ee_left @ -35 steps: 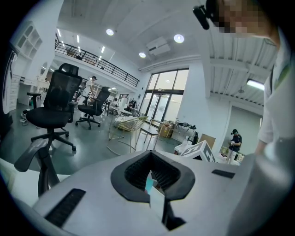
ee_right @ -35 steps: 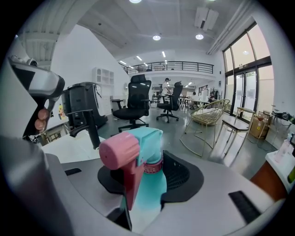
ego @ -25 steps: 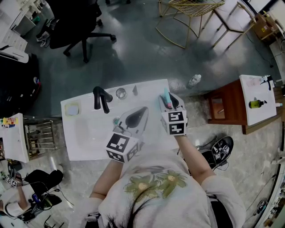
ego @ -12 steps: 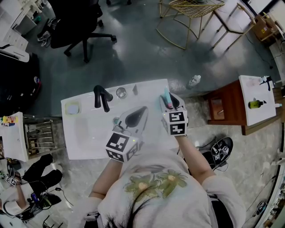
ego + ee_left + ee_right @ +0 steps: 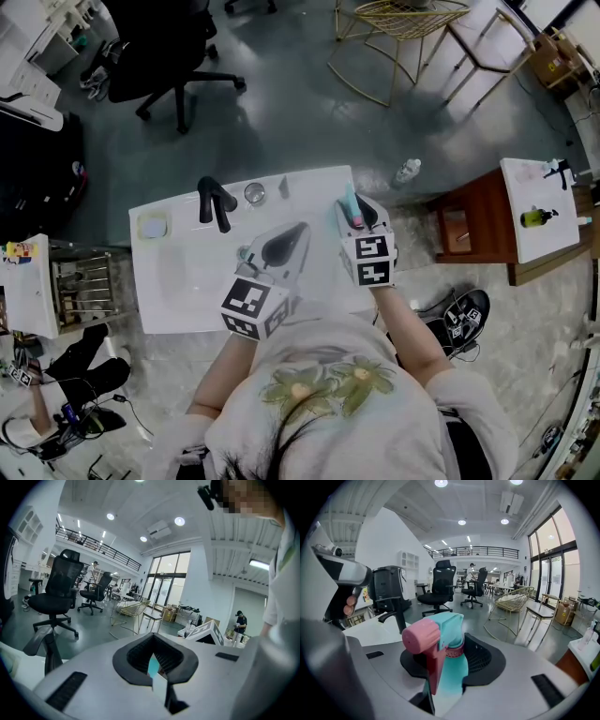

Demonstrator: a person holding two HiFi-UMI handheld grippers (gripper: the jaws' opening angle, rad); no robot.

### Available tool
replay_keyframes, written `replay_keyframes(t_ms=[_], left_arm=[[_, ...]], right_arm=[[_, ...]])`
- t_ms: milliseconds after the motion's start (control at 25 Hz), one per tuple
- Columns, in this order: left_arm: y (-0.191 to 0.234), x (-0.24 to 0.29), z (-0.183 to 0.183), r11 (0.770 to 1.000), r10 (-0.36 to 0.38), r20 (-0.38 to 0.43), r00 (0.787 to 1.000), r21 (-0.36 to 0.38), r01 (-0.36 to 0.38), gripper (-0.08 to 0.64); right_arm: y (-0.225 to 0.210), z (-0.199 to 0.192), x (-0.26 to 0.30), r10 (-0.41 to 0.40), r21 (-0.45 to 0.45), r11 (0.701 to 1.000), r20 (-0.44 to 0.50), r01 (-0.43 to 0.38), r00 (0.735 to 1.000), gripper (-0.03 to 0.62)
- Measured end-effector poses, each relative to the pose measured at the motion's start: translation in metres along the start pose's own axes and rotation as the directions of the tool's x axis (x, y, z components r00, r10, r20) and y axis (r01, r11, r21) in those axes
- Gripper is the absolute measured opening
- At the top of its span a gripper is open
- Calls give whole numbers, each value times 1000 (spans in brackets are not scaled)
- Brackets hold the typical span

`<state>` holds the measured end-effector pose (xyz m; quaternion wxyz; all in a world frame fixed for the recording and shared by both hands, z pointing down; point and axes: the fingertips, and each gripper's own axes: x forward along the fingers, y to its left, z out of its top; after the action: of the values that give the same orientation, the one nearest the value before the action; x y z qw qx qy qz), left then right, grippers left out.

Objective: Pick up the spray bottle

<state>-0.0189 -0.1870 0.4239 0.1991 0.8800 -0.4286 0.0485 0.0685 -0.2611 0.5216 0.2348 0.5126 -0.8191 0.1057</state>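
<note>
A teal spray bottle [image 5: 352, 208] with a pink nozzle [image 5: 423, 637] stands upright between the jaws of my right gripper [image 5: 357, 214], above the right end of the white sink counter [image 5: 169, 291]. In the right gripper view the right gripper [image 5: 451, 666] is shut on the bottle's teal body [image 5: 452, 672], and the trigger head rises above the jaws. My left gripper [image 5: 292, 240] hovers over the basin to the left of the bottle, apart from it. The left gripper [image 5: 157, 679] has its jaws drawn to a narrow slit. A thin teal and white sliver shows there; what it is I cannot tell.
A black faucet [image 5: 214, 204] and a round metal fitting [image 5: 254, 195] stand at the counter's back edge, a small square dish [image 5: 151, 228] at its left. A black office chair [image 5: 155, 47] and gold wire chair [image 5: 398, 28] lie beyond; a wooden side table [image 5: 473, 230] stands right.
</note>
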Motion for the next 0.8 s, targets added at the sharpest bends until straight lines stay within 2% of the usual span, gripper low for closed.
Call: replay_keyframes(t_ms=[120, 800], left_arm=[[-1, -3, -1, 1000, 1, 3, 1000, 1, -1, 8], [-24, -26, -4, 1000, -10, 24, 1000, 16, 10, 8]], right_arm=[[4, 0, -5, 7, 1, 1000, -6, -7, 1000, 153], [24, 30, -50, 37, -13, 999, 92, -36, 995, 153]])
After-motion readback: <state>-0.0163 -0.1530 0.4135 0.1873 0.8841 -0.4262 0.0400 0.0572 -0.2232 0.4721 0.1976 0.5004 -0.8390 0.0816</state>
